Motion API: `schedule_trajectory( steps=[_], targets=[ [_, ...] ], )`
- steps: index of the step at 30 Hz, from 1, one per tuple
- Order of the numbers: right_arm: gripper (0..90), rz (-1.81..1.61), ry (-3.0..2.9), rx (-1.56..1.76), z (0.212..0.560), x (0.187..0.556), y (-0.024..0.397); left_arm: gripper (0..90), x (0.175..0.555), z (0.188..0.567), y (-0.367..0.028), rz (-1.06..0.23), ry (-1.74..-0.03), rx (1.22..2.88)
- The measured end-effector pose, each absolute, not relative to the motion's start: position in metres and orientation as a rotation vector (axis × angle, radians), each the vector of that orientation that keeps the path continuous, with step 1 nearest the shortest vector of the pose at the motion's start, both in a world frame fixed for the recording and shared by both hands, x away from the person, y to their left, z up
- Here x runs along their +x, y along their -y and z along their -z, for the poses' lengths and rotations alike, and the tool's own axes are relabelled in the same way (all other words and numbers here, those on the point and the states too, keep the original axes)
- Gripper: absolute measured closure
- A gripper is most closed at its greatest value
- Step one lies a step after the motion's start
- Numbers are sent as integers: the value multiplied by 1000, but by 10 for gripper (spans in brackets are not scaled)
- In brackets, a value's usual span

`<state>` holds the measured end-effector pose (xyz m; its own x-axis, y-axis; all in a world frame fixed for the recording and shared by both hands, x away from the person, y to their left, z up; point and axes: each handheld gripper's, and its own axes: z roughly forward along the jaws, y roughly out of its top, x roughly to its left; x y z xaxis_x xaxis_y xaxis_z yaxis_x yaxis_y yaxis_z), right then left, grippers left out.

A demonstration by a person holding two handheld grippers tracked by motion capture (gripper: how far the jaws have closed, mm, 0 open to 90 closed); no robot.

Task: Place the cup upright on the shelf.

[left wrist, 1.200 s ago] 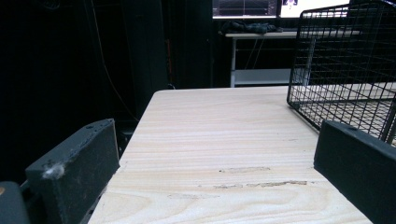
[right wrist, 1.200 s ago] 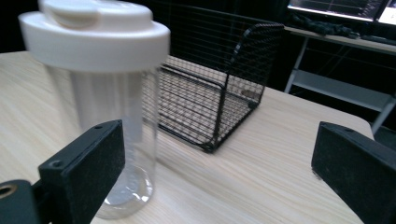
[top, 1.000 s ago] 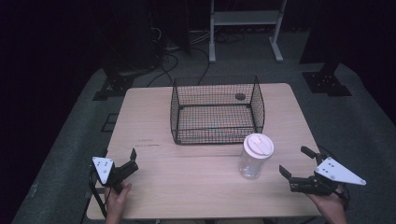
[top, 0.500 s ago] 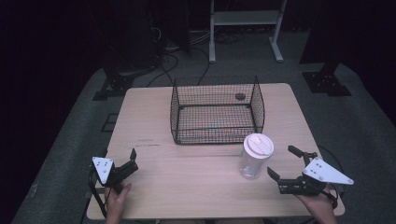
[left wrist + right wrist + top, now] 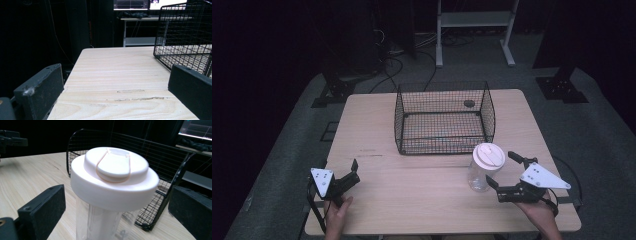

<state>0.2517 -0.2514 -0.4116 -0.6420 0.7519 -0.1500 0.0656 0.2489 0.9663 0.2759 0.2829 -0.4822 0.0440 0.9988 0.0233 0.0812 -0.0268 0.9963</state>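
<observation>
Right gripper (image 5: 503, 172): we hold its jaws apart, flanking but not yet touching one clear plastic jar with a white lid (image 5: 485, 167), upright at the table's near right. Left gripper (image 5: 353, 171): jaws apart, idle. One black wire basket (image 5: 443, 118) just behind, nearly bare. Grasp and transfer remain, we judge.

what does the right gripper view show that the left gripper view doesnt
Right gripper view: a clear jar with a white lid standing between the right gripper's open jaws, untouched. Left gripper view: the left gripper's open jaws around bare table, and a white shelf beyond. Both: the black wire basket on the wooden table.
</observation>
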Motion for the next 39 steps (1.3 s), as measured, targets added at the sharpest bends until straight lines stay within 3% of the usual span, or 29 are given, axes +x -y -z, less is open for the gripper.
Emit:
schedule_trajectory(
  steps=[39],
  targets=[
    [39,-1422,-1905,732,414,277,226,0,276,482,-283,-1157,-1226,1309]
  ],
)
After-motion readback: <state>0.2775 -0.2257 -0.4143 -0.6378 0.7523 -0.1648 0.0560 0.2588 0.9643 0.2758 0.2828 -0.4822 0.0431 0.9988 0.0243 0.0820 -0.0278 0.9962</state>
